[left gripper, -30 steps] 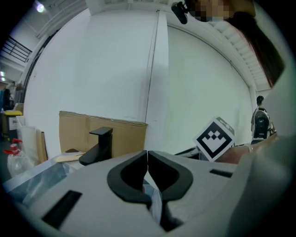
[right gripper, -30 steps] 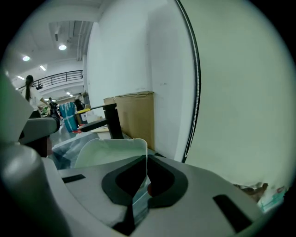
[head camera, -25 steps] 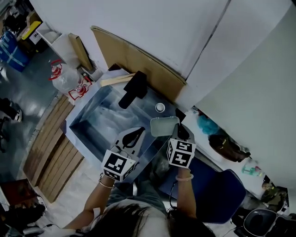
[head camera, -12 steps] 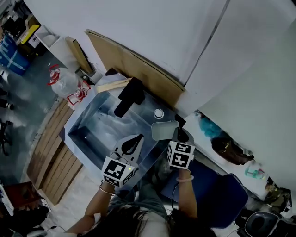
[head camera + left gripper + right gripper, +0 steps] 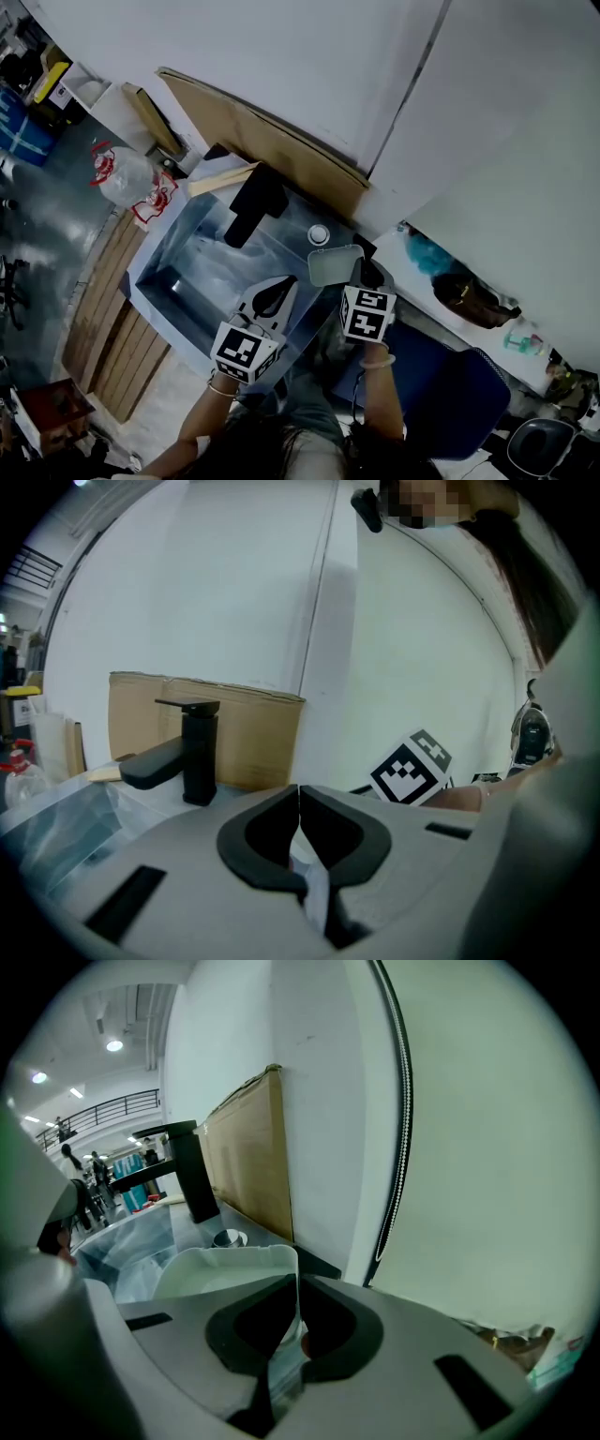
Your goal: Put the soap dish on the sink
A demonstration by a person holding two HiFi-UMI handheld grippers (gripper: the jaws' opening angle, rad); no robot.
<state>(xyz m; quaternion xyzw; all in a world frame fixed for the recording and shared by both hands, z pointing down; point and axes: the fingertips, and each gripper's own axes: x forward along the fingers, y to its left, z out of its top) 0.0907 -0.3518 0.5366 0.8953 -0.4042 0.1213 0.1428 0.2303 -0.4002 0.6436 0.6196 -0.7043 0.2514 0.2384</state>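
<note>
A person at a plastic-wrapped sink point(image 5: 202, 258) holds a pale soap dish point(image 5: 333, 265) at its far right corner, the right gripper point(image 5: 360, 273) clamped on the dish's near wall. The right gripper view shows the two jaws pinched on that thin rim, a grip that keeps the shallow tray roughly level and its open side up, probably so it can be lowered flat onto the ledge. The dish juts forward from the jaws, just beside a small round metal fitting point(image 5: 319, 234) and to the right of the black faucet point(image 5: 253, 202). Whether its underside already rests on the ledge or hangs just above it cannot be told from these angles. Brown cardboard point(image 5: 272, 141) leans against the white wall behind the basin.

The left gripper point(image 5: 277, 289) hovers over the sink's near edge, its jaws pressed together with nothing between them. It is kept clear of the dish and appears to have no part in the carry; the placing seems a one-handed job
</note>
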